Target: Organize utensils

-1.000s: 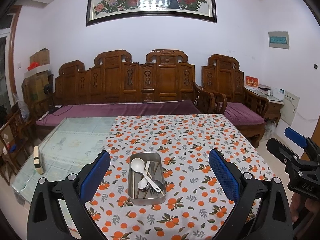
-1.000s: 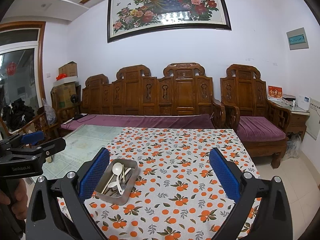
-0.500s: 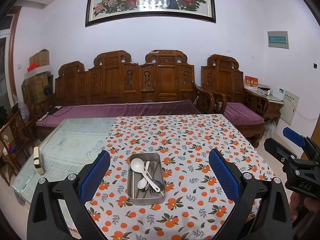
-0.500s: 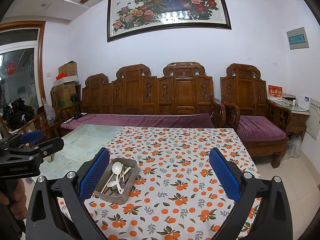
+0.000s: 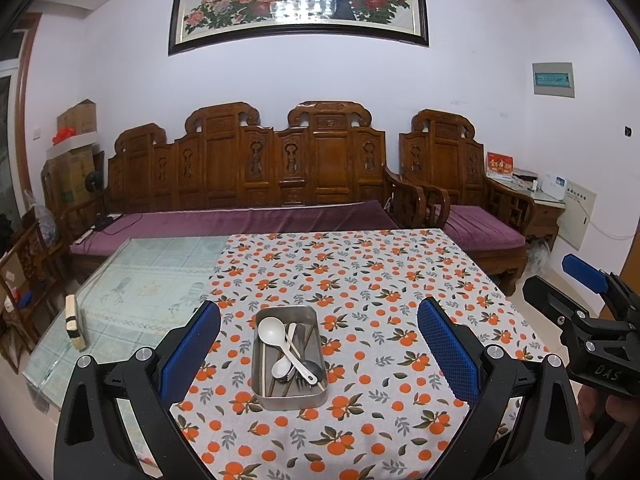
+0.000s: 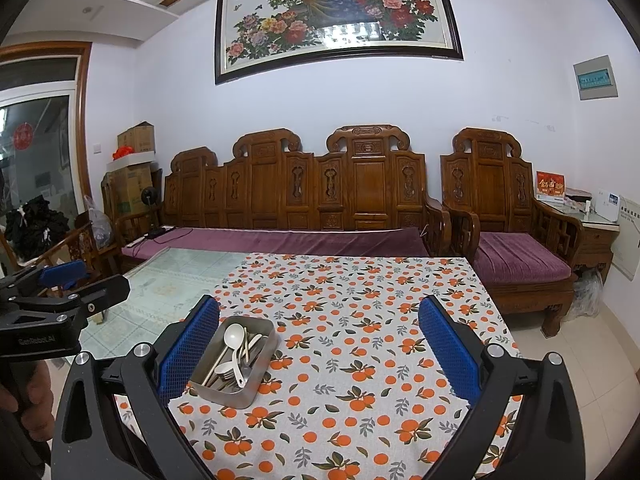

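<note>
The left wrist camera is looking forward and slightly down from above the near edge of the table, facing the sofa and wall, with the tray lying centred between its own fingers; the right wrist camera is looking the same way from a spot to the right, so the tray is sitting left of centre; both are sharing the tablecloth, tray, sofa and painting; each is catching the other gripper at its frame edge.
</note>
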`<state>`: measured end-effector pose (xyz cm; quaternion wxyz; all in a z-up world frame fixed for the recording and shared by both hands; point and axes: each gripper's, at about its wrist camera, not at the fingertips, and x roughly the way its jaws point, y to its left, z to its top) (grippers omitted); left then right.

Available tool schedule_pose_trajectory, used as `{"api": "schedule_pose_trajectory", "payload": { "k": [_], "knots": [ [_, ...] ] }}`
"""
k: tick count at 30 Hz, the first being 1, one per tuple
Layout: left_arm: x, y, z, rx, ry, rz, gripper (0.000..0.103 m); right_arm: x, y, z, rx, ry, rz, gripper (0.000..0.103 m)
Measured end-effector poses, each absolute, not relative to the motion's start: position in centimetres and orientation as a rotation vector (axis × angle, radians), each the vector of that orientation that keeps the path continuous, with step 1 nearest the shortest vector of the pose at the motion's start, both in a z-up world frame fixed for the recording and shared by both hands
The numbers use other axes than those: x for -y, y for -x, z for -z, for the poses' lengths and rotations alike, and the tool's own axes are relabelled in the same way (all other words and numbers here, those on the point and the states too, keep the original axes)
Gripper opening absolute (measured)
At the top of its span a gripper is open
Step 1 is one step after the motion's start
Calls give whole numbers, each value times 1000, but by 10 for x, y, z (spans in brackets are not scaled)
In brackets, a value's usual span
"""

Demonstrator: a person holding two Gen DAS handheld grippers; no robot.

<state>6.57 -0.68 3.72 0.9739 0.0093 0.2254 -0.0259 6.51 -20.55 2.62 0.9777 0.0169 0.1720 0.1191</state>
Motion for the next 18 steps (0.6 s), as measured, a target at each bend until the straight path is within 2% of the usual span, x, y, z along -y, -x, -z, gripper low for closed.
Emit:
{"api": "schedule_pose_trajectory", "payload": {
  "k": [18],
  "knots": [
    [5, -63, -41, -451, -14, 71, 95, 205, -65, -26, -347, -37, -242, 100]
  ]
}}
